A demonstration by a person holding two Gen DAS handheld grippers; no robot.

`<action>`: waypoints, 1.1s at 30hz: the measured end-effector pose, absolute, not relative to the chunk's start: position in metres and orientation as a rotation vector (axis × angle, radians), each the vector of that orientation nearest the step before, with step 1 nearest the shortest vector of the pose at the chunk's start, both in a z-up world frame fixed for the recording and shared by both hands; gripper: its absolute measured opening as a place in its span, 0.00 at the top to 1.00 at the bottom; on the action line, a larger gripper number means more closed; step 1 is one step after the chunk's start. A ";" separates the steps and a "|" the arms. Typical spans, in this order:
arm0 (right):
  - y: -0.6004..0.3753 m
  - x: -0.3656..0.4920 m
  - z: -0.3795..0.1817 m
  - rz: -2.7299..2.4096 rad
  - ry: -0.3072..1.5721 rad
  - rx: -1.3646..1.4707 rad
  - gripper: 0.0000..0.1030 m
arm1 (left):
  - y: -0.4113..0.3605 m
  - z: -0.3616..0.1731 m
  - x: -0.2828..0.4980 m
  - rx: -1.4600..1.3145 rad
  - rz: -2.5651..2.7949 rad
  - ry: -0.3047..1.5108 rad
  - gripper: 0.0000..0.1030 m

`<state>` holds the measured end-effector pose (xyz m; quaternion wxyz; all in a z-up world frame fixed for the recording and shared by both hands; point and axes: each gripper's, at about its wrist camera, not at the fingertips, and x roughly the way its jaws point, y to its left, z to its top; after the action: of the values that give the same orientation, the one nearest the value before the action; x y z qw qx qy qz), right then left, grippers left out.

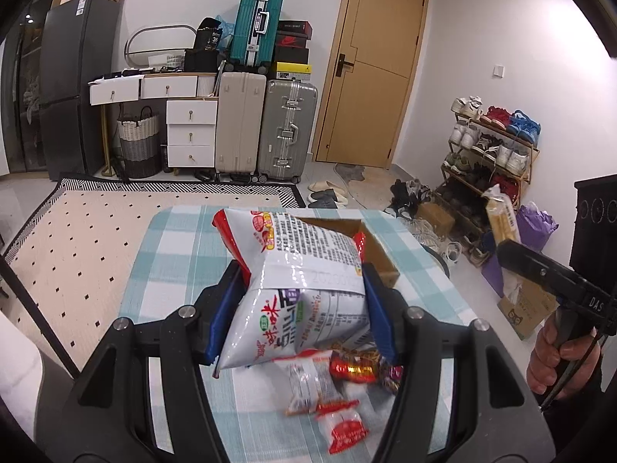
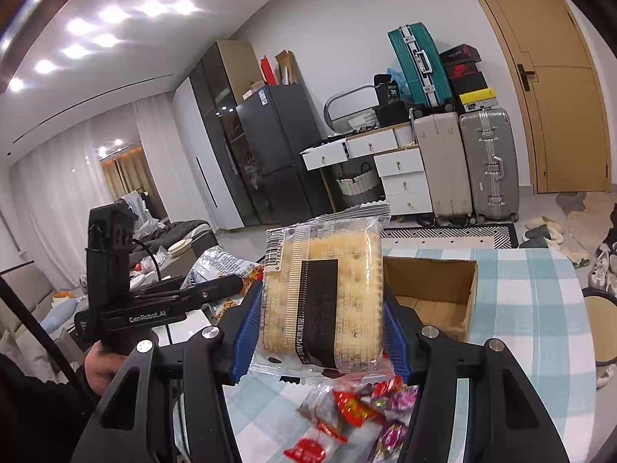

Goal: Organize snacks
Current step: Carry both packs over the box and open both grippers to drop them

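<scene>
Left tongs (image 1: pixel 304 305) pinch my white chip bag (image 1: pixel 300 270); right tongs (image 2: pixel 320 324) pinch my cracker pack (image 2: pixel 324 289), above the cardboard box (image 2: pixel 435 293).

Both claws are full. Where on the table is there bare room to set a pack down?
The checked cloth left of the cardboard box is bare, and so is the box floor. It is crowded near the front edge, where small candy packets lie.

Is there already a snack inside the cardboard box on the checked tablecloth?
No: in the right wrist view the cardboard box shows only its bare brown floor and walls, with no packet inside.
</scene>
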<state>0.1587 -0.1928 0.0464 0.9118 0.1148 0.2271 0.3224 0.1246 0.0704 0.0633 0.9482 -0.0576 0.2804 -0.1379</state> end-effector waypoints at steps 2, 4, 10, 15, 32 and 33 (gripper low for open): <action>-0.190 0.177 0.049 0.659 0.473 0.227 0.45 | 0.069 0.070 0.143 -0.136 -0.298 0.585 0.45; -0.187 0.196 0.049 0.646 0.481 0.227 0.45 | 0.065 0.074 0.164 -0.155 -0.312 0.603 0.45; -0.185 0.255 0.037 0.616 0.539 0.261 0.45 | 0.043 0.069 0.236 -0.151 -0.320 0.661 0.44; -0.179 0.295 0.016 0.569 0.581 0.209 0.45 | 0.013 0.047 0.289 -0.117 -0.325 0.717 0.44; -0.171 0.397 -0.093 0.470 0.821 0.133 0.44 | -0.049 -0.071 0.428 -0.067 -0.280 0.951 0.44; -0.171 0.397 -0.093 0.470 0.811 0.131 0.44 | -0.050 -0.074 0.430 -0.071 -0.276 0.956 0.44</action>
<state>0.3966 -0.1713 -0.0931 0.8900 0.0629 0.3907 0.2265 0.4304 -0.0498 -0.0738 0.8782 -0.0341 0.4582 -0.1325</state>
